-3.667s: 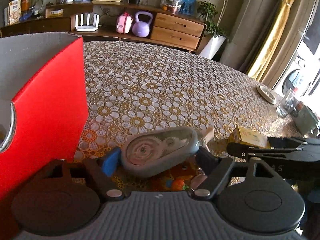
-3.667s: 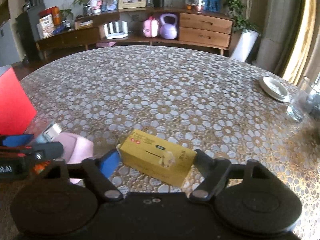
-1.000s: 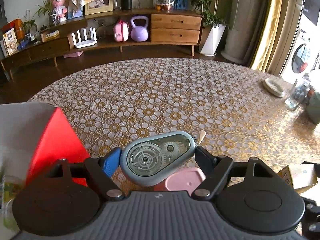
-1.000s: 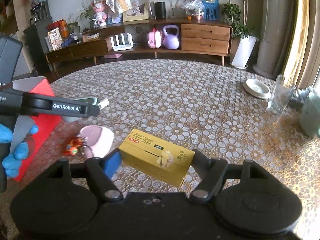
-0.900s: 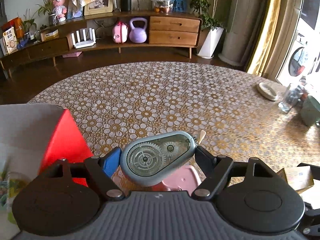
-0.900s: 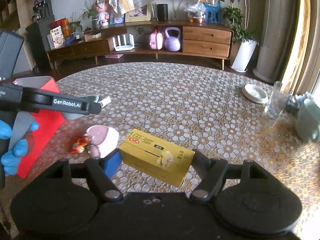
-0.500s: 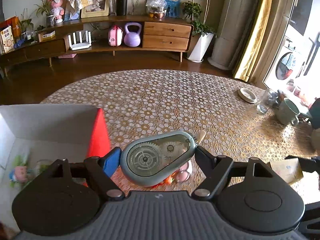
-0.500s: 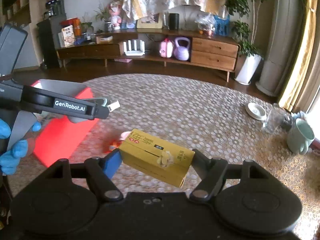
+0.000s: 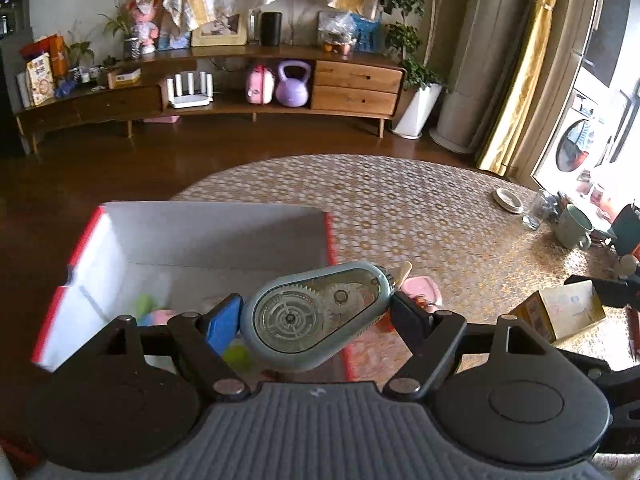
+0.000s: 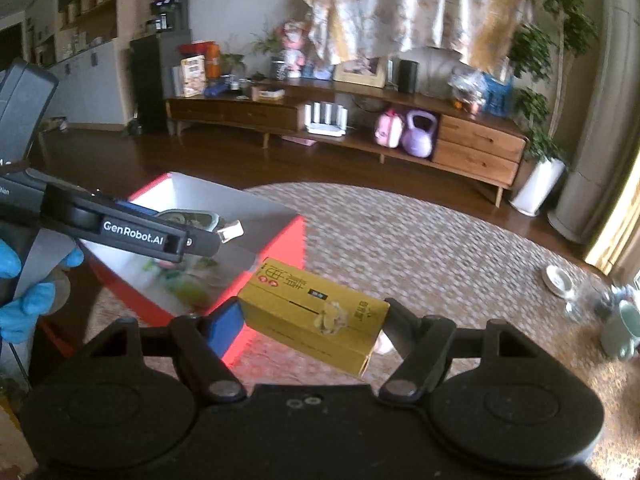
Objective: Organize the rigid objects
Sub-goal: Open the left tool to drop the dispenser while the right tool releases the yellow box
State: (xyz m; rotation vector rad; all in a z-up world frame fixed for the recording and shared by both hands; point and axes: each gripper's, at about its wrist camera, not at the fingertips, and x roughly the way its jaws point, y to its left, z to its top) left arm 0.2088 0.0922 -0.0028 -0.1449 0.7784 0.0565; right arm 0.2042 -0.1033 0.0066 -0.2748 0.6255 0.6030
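A grey-blue tape dispenser, its gears seen through a clear side, is clamped between the pads of the left gripper and carried in the air above the near right part of an open box. The box is red outside and pale inside, and small blurred items, green and pink among them, lie on its floor. A yellow carton is gripped endwise by the right gripper, tilted, and held in the air just to the right of the box's red wall. In the right wrist view the left gripper is seen over the box, held by a hand in a blue glove. The box stands at the edge of a round table covered with a flowered cloth. A pink item lies on the cloth beside the box. Far across the table a saucer, a glass and a green mug are grouped near the edge.
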